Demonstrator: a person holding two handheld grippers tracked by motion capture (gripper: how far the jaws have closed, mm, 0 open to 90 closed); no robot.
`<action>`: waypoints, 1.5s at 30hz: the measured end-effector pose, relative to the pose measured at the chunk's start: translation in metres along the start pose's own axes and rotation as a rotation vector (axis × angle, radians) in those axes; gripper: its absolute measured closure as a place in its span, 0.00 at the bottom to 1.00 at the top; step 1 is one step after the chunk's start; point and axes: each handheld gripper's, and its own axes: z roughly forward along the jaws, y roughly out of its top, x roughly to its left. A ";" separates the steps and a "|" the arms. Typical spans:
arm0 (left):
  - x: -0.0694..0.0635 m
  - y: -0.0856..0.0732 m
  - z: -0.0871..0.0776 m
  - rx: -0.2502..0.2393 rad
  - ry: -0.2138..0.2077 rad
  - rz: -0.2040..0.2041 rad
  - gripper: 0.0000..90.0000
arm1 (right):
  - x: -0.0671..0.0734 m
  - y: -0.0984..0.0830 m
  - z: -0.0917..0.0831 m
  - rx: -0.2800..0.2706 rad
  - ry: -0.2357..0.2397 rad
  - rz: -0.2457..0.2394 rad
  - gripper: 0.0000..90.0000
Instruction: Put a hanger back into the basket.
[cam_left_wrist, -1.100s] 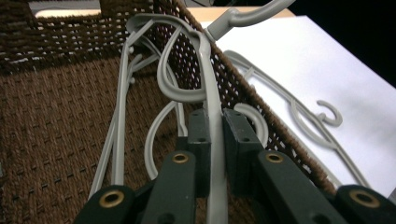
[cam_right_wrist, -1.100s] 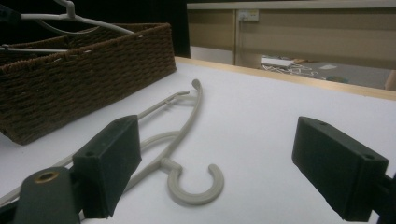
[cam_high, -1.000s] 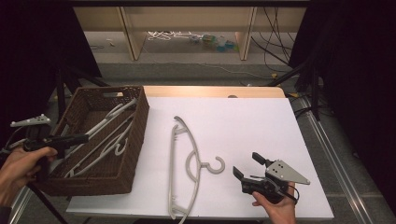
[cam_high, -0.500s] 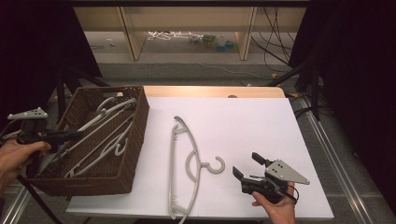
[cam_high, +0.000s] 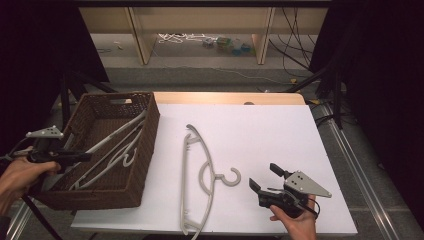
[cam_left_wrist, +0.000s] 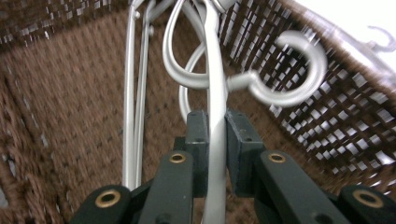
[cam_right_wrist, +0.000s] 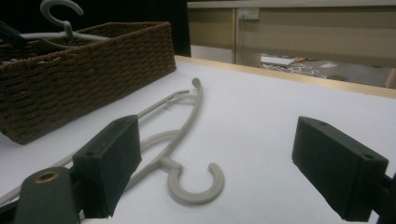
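A brown wicker basket (cam_high: 146, 150) stands on the left of the white table (cam_high: 260, 130) with several grey hangers (cam_high: 107, 165) in it. At the basket's left end my left gripper (cam_high: 86, 156) is shut on the bar of one grey hanger (cam_high: 120, 132), which slants up across the basket. In the left gripper view the pads (cam_left_wrist: 201, 135) clamp that bar (cam_left_wrist: 215, 70), its hook (cam_left_wrist: 303, 70) curling to the right. Another grey hanger (cam_high: 206, 172) lies flat mid-table. My right gripper (cam_high: 263, 176) is open just right of its hook (cam_right_wrist: 196, 186), its jaws wide apart and apart from it.
The basket wall (cam_right_wrist: 93, 60) rises left of the flat hanger. Bare white table stretches to the right and back. A low shelf unit (cam_high: 200, 20) with cables on the floor stands beyond the far edge, and dark stand legs (cam_high: 67, 90) flank the table.
The left gripper and its hanger drifted slightly left, then back right and a little lower over the basket. The right gripper and the hanger on the table have not moved.
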 end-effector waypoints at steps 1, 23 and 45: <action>-0.001 -0.001 0.002 0.009 -0.010 0.002 0.89 | 0.001 0.000 0.001 -0.006 0.002 0.006 0.18; -0.012 0.009 0.000 -0.089 0.041 -0.127 0.59 | 0.000 0.000 0.000 0.003 0.000 -0.001 0.18; -0.099 0.043 0.001 -0.396 -0.009 -0.136 0.30 | 0.000 0.001 -0.002 0.007 -0.013 0.002 0.18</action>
